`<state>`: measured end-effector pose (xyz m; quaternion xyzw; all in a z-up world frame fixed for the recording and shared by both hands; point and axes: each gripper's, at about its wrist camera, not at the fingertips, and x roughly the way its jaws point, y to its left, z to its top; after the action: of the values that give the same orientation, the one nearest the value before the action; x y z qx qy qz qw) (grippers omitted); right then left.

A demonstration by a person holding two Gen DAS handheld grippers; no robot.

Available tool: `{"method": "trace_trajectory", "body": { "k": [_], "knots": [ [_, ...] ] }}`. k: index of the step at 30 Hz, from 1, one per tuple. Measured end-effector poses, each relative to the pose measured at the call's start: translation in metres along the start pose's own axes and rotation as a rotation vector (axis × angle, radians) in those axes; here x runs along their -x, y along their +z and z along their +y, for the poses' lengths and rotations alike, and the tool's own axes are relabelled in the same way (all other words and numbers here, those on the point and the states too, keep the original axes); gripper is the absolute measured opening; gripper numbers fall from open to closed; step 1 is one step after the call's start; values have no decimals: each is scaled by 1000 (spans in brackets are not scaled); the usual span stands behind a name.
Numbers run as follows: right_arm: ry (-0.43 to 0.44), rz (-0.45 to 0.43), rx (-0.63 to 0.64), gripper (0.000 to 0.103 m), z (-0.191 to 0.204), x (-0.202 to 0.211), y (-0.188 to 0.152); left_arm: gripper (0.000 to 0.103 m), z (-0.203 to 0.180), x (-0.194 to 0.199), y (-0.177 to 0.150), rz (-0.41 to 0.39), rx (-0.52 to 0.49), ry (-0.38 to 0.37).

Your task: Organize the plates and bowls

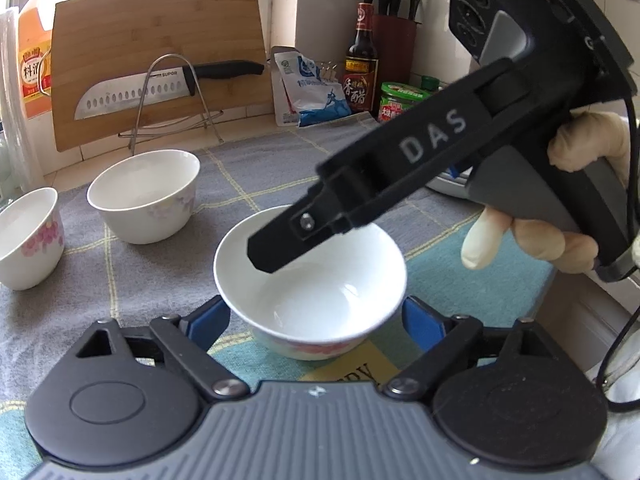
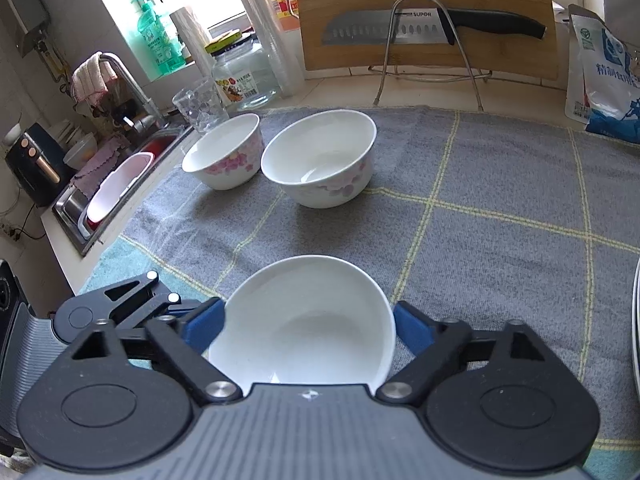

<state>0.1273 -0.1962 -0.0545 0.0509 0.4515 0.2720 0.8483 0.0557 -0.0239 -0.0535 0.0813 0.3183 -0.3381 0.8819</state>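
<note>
A small white bowl [image 1: 310, 280] sits on the grey checked cloth [image 1: 280, 168] toward its near edge, between the blue pads [image 1: 210, 326] of the left gripper [image 1: 316, 320]; jaws spread, pads just beside the wall, not pressing. Right gripper [image 2: 308, 328] likewise straddles the bowl w/ jaws wide, rim apart from both pads. Left view alone shows the gloved hand [image 1: 576, 200]; right view alone shows the sink [image 2: 80, 200] off the cloth's left edge. Two flowered bowls [image 2: 320, 160] stand near the far edge.
</note>
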Motion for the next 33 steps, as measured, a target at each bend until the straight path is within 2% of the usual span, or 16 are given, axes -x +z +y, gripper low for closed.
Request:
{"method": "trace_trajectory", "body": {
  "k": [4, 8, 12, 18, 20, 25, 33],
  "knots": [
    [-24, -17, 33, 103, 5, 4, 3, 98, 3, 9, -2, -11, -9, -3],
    [-45, -33, 58, 103, 6, 8, 8, 98, 12, 21, -2, -17, 12, 22],
    [-66, -62, 94, 103, 9, 13, 17, 101, 27, 37, 4, -50, 46, 84],
    [-109, -95, 175, 103, 15, 15, 34, 101, 58, 50, 19, -139, 73, 226],
    [-118, -97, 204, 103, 16, 13, 41, 101, 68, 49, 23, -150, 75, 263],
    [-126, -93, 237, 103, 17, 6, 58, 102, 88, 30, 32, -137, 70, 298],
    [-155, -60, 281, 103, 11, -13, 86, 102, 103, -5, 36, -82, 53, 296]
  ]
}}
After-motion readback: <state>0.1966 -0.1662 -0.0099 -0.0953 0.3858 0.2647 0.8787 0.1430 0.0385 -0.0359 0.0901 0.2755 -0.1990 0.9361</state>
